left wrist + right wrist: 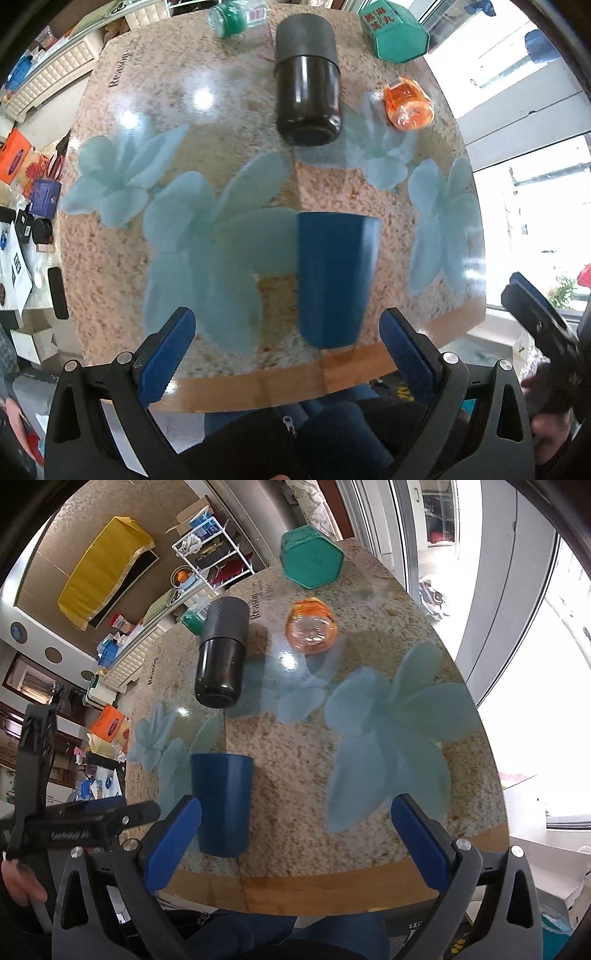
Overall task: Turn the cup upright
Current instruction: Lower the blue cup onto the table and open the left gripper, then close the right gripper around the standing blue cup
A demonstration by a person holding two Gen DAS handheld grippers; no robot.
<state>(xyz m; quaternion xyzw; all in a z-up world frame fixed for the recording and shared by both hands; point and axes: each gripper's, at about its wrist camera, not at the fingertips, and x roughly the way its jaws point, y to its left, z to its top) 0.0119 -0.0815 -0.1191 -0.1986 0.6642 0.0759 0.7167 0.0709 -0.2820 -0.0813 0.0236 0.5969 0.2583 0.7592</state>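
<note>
Round table (229, 122), speckled floral top with a wood rim. Dark brown jar (308, 79) with black lid stands mid-table toward the far edge; orange jar (408, 107) just right of it. Green hexagonal box (395, 35) at far-right edge, small green-capped bottle (229, 16) at far-left edge

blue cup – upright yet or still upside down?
Apparently upside down, though not certain. The blue cup stands on the table with its wide end down and narrow closed end up; no opening shows. Neither gripper touches it.

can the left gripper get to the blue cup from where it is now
Probably yes. The left gripper is open, and the blue cup stands just ahead of its fingers, slightly right of centre, with only bare table between them. The dark bottle sits farther back.
</note>
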